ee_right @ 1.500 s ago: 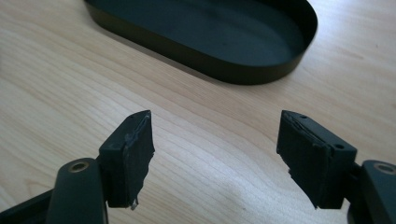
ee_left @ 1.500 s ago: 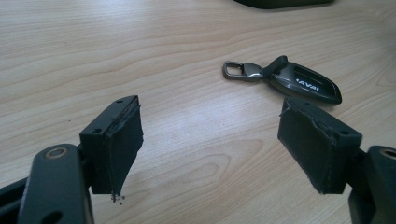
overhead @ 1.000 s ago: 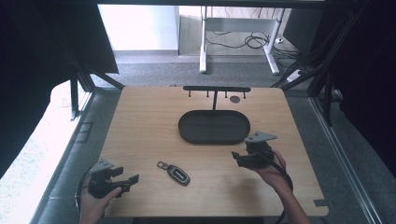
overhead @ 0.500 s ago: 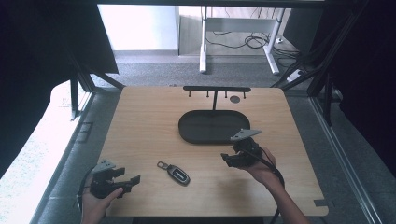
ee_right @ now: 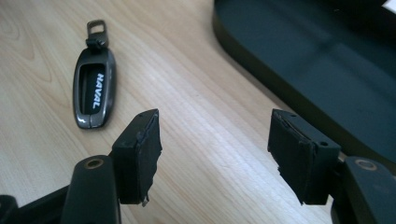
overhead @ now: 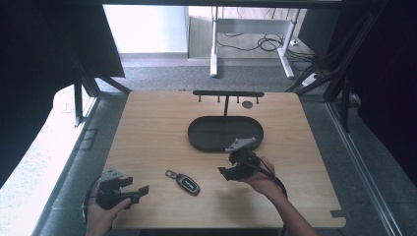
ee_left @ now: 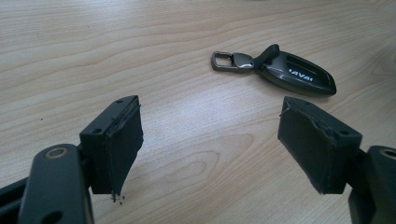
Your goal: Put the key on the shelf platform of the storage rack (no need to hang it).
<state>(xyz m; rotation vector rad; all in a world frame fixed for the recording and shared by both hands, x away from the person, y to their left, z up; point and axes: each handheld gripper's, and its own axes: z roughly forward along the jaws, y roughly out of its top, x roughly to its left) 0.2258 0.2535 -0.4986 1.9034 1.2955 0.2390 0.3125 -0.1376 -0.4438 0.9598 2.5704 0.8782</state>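
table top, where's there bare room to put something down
Free: the far-left wood of the table, between the black tray and the left edge, and the near-right corner. Crowded: the near strip where the key fob lies between the left gripper and the right gripper.

Both black grippers carry grey three-cornered plates, trailing cables, and frayed dark pads on their fingers [ee_left: 119, 144].

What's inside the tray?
Nothing visible in the tray: its floor looks bare in the high view. The right gripper overlaps its near rim, covering a small part there.
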